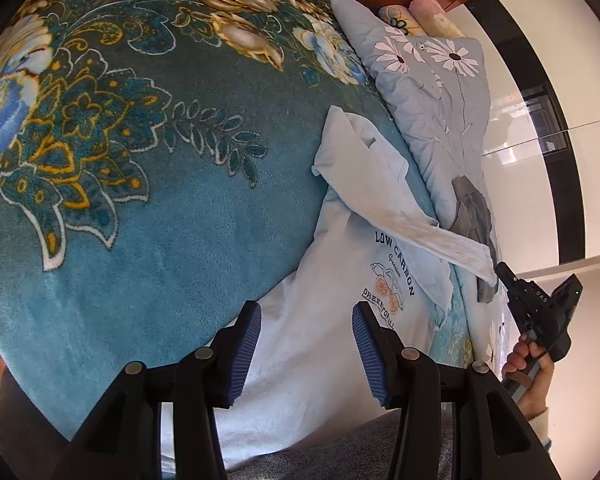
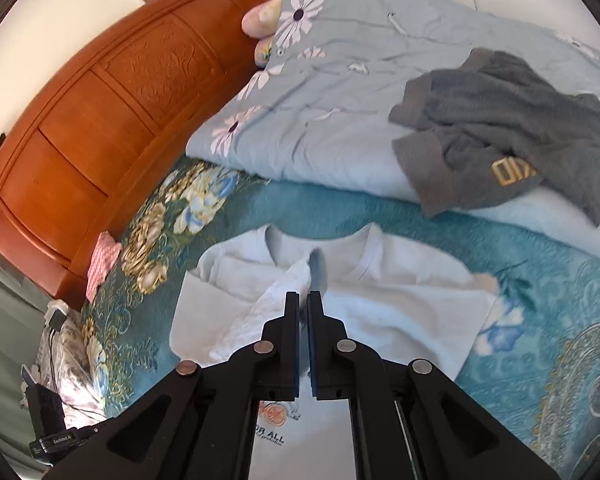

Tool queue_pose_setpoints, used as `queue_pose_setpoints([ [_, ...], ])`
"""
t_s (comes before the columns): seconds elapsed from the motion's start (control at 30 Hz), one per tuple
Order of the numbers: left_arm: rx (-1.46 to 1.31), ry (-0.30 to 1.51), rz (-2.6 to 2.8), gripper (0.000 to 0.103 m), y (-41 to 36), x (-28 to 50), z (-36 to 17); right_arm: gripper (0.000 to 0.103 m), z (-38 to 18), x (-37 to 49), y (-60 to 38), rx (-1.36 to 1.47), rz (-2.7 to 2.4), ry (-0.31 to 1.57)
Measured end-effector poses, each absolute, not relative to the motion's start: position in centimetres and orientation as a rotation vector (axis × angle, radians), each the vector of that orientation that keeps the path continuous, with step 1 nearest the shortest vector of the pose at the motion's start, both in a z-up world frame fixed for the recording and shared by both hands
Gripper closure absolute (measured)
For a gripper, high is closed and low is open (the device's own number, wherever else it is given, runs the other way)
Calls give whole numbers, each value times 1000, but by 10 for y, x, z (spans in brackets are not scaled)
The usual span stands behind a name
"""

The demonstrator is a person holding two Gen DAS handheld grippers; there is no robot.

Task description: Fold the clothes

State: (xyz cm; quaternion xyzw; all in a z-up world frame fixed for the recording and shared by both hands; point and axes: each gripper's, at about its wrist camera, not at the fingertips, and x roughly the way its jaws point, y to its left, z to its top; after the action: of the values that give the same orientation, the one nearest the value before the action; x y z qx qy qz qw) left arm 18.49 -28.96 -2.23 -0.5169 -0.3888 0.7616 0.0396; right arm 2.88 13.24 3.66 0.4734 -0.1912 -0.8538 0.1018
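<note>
Spread over the bed, the blue blanket (image 1: pixel 148 208) makes a soft flat place, so my pale T-shirt (image 2: pixel 400 304) lies there for folding. My right gripper (image 2: pixel 303 300) is pinched on the white sleeve (image 2: pixel 276 300), I think to pull it across the chest. My left gripper (image 1: pixel 306 356) hangs with its jaws apart over the hem, holding nothing.

bright daylight | soft shadows | glare on white wall (image 1: pixel 540 200) | fisheye edges bent, dark corners
</note>
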Motion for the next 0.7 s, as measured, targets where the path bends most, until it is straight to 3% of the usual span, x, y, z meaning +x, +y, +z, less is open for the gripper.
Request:
queue_pose_setpoints([
  [0.27,-1598,-1191,2330,51,-294,190,-23,97,-18,38,179,1548,-2442,-870],
  [0.33,-1604,-1198,2328,51,-294,190,-24,97,-22,35,173,1563,-2411,-858],
  [0.47,-1601,-1191,2324,51,-293,190,-24,77,-31,18,156,1598,-2376,-801],
  [0.7,-1615,-1222,2325,51,-302,192,-30,76,-56,-18,136,1683,-2367,-708],
])
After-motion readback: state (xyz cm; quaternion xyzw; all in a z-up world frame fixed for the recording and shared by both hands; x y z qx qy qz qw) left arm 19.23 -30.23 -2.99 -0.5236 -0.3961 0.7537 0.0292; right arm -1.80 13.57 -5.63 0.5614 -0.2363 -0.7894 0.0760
